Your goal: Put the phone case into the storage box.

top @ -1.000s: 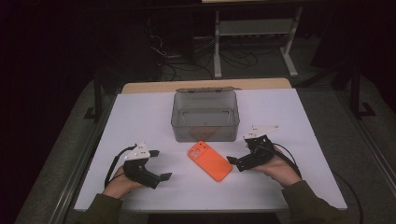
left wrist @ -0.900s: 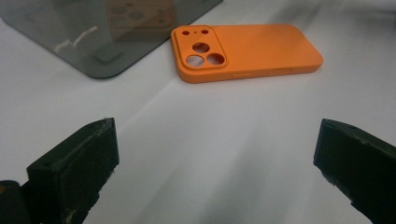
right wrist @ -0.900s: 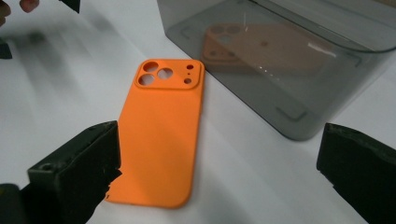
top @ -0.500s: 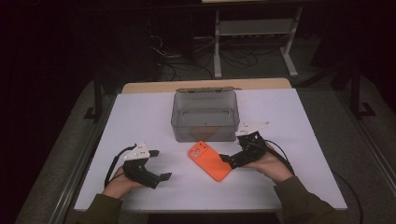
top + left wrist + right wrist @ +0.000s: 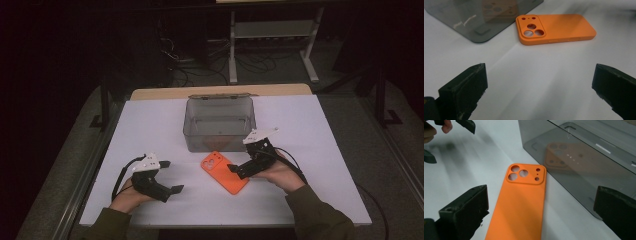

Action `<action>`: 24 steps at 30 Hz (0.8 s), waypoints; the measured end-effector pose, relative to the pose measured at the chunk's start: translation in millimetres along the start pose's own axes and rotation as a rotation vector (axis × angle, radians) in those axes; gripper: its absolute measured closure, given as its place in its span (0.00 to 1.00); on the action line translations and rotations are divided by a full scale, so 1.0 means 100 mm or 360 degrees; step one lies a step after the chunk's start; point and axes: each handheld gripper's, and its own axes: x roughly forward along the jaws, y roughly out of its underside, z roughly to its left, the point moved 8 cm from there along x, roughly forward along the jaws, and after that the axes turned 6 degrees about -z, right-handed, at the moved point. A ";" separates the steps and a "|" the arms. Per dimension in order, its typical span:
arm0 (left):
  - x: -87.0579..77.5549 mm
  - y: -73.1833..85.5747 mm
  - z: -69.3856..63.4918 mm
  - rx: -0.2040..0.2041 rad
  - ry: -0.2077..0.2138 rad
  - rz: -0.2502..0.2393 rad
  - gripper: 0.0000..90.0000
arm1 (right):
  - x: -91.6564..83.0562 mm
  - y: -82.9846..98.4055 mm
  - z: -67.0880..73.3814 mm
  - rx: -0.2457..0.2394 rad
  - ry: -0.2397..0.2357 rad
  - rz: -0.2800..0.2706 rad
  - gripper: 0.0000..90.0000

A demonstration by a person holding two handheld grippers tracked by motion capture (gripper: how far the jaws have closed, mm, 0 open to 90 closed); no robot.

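Two tongs sit near an orange phone case (image 5: 225,172) lying flat on the white surface (image 5: 320,130), just in front of a clear grey box (image 5: 219,123). Left of the case and apart from it, the left tongs (image 5: 174,176) stand wide open and empty. The right tongs (image 5: 237,170), jaws also spread wide with nothing held, hover at the case's right side. Its own view shows the case (image 5: 520,202) between its jaws, lens cutouts at the far end, and the case's reflection in the box wall (image 5: 584,170), which the high view leaves faint.
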 end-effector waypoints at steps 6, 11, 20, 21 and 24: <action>0.00 0.00 0.00 0.0001 0.0001 -0.0002 0.00 | 0.09 -0.04 0.04 -0.0010 -0.0013 0.0021 0.00; 0.00 0.00 0.00 0.0001 0.0002 -0.0003 0.00 | 0.14 -0.06 0.07 -0.0016 -0.0011 0.0037 0.00; 0.00 0.00 0.00 0.0004 -0.0001 0.0001 0.00 | 0.18 -0.03 0.12 -0.0034 -0.0029 0.0076 0.00; 0.00 0.00 0.00 0.0005 -0.0001 0.0001 0.00 | 0.18 -0.02 0.12 -0.0032 -0.0029 0.0083 0.00; 0.00 0.00 -0.01 0.0010 0.0003 0.0005 0.00 | 0.19 0.00 0.13 -0.0038 -0.0027 0.0109 0.00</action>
